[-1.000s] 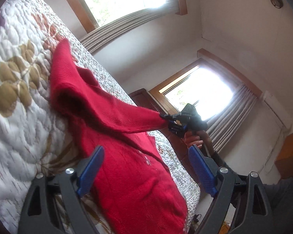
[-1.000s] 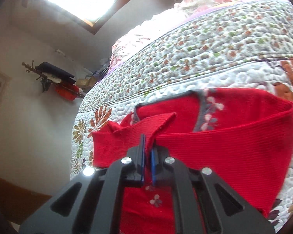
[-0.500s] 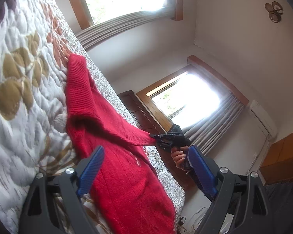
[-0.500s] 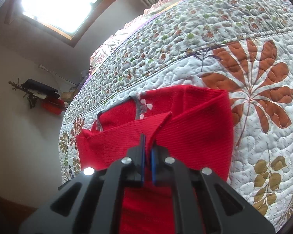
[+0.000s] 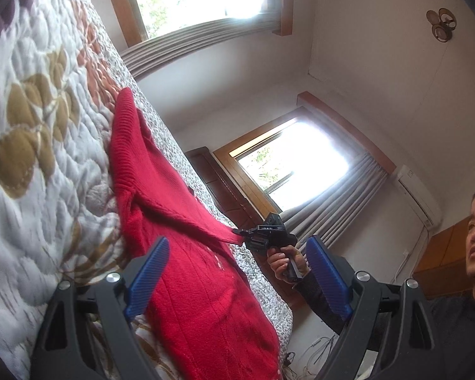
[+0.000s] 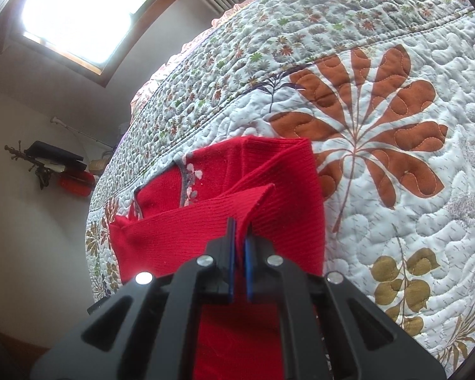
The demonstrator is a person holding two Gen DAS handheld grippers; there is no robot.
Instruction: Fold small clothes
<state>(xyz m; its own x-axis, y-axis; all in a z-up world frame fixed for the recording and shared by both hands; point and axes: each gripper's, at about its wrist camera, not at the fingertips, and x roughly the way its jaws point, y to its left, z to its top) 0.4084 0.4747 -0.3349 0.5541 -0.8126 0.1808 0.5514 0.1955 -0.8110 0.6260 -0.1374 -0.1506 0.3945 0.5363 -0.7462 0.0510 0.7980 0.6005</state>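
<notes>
Your right gripper point(image 6: 240, 242) fingers point(image 6: 230, 253) are clenched on the red sweater point(image 5: 190, 253) cuff, sleeve lifted off the quilted bed point(image 6: 380, 101). Your left gripper point(image 5: 234, 272) fingers point(image 5: 147, 272) are spread wide, holding nothing, hovering over the sweater's body.

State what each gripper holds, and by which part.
The right gripper pinches the red sweater by its sleeve cuff. The left gripper is open, holding nothing.
</notes>
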